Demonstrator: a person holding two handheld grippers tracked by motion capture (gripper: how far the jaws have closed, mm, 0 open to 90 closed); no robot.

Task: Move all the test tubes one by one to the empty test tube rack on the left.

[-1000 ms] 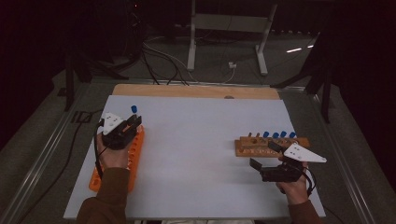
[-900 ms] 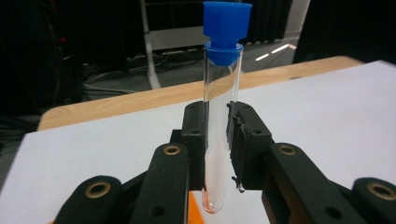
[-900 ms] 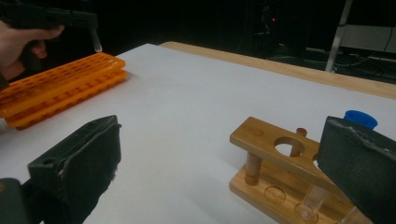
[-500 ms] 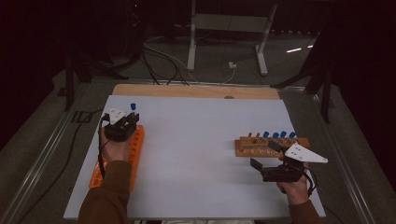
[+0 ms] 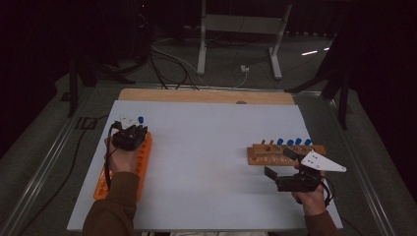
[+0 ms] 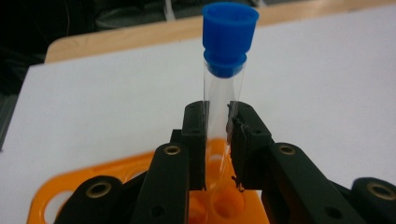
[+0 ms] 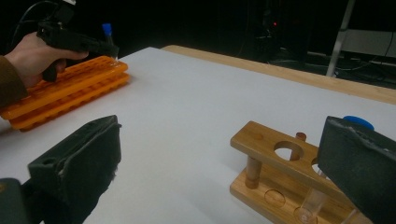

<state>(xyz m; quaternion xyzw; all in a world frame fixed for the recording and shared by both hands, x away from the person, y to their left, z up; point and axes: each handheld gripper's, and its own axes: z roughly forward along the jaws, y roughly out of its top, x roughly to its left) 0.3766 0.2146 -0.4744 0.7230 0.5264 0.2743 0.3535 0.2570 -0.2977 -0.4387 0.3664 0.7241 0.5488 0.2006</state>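
Note:
A clear test tube with a blue cap (image 6: 225,70) stands upright between the jaws of my left gripper (image 6: 217,116), which is shut on it. Its lower end sits in a hole at the far end of the orange rack (image 6: 46,196). In the high view that left gripper (image 5: 132,132) hovers over the rack's far end (image 5: 142,152), with the blue cap (image 5: 140,119) just beyond it. My right gripper (image 5: 281,162) stands open at the near left of the wooden rack (image 5: 260,156), which holds several blue-capped tubes (image 5: 293,142). In the right gripper view its jaws stand wide apart around the wooden rack's end (image 7: 266,144).
A white sheet (image 5: 206,147) covers the table, with a wooden strip (image 5: 206,96) along the far edge. Cables and a metal stand (image 5: 236,39) lie on the dark floor beyond. Broad free room lies between the two racks.
My left gripper has carried the tube forward along the orange rack to its far end. The right gripper has stayed put.

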